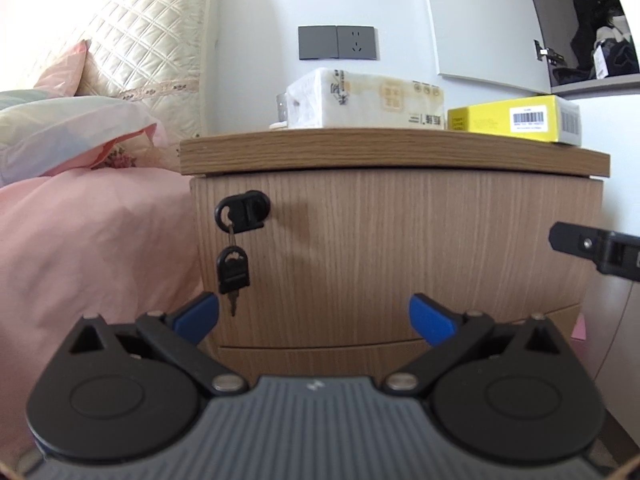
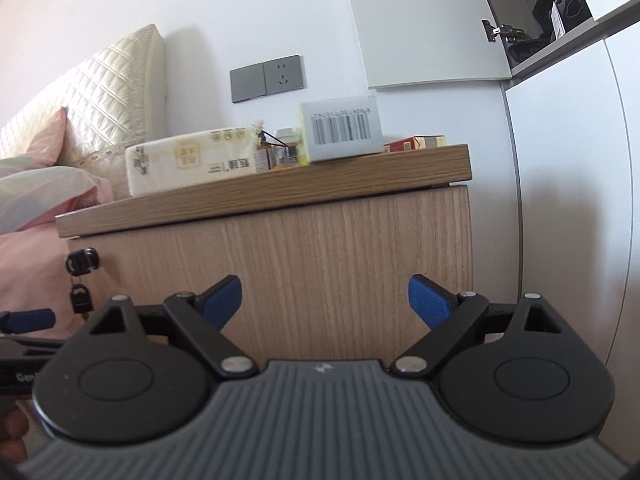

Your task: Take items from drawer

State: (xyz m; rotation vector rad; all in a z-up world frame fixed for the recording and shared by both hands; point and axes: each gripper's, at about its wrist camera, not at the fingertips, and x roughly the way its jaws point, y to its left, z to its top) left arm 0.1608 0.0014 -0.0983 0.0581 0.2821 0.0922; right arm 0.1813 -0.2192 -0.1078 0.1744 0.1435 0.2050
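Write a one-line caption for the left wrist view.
Open left gripper faces a closed nightstand drawer, keys hanging from its lock; tissue pack and yellow box on top.

A bedroom: bed (image 1: 80,240), pillows (image 1: 152,52), wooden nightstand (image 1: 392,256).

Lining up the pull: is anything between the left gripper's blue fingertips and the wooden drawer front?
Nothing. In the left wrist view, the open left gripper faces bare wood-grain drawer front; the black keys hang off to its left.

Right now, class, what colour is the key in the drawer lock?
Black key; left wrist view shows it best.
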